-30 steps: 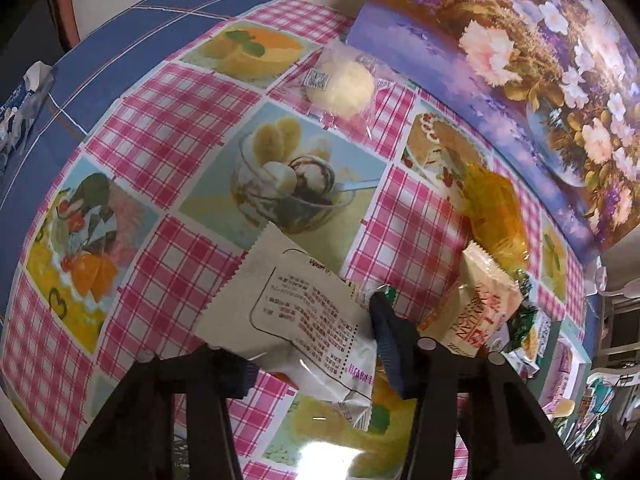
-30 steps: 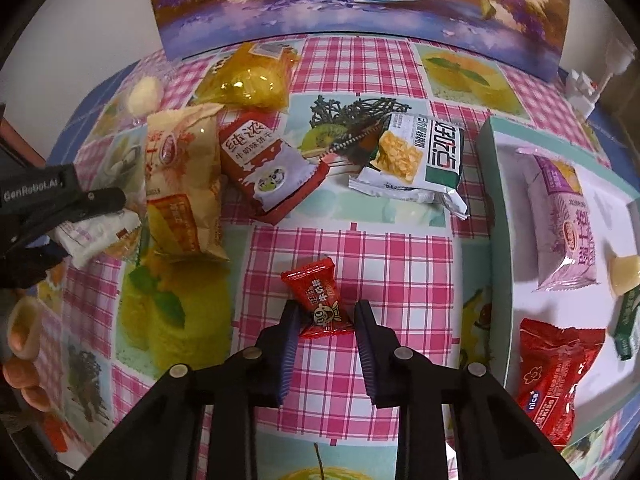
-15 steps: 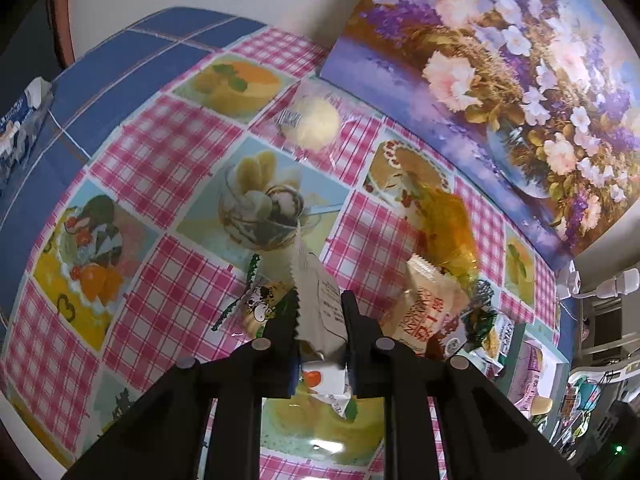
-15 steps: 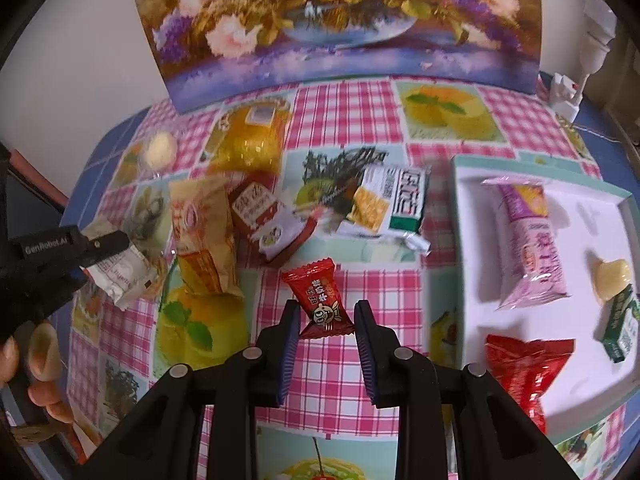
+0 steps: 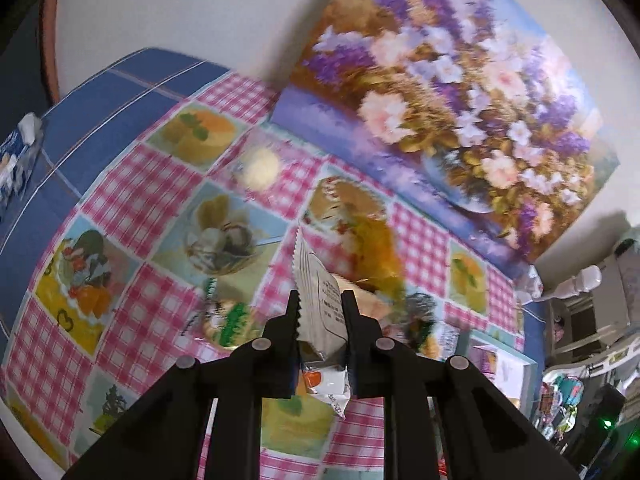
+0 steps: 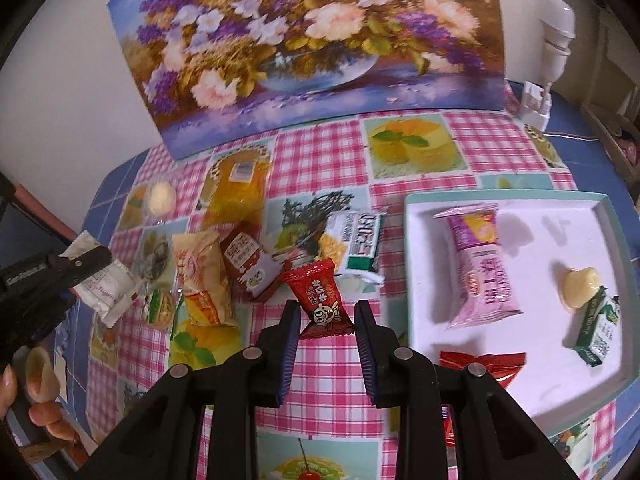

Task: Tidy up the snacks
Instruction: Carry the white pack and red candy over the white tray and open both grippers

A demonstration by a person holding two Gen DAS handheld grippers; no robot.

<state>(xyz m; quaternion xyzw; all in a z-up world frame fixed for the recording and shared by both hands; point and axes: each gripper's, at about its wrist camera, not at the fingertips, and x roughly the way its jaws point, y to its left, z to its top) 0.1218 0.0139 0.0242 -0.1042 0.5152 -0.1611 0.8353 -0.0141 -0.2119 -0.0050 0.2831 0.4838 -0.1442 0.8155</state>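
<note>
- Left gripper [image 5: 320, 304], bottom centre of its frame, pinches a white snack packet [image 5: 318, 300] clear of the checked tablecloth [image 5: 132, 184].
- Right gripper [image 6: 326, 316] clamps a red candy wrapper [image 6: 320, 300] at frame centre, left of the white tray [image 6: 416, 264] holding a pink packet [image 6: 480, 264].

checked table [image 6: 404, 176] – snack packets [image 6: 202, 276], white tray [image 6: 412, 264]

A large flower painting [image 6: 316, 40] leans against the wall at the far edge of the pink-checked, fruit-printed tabletop [image 6: 320, 152].
</note>
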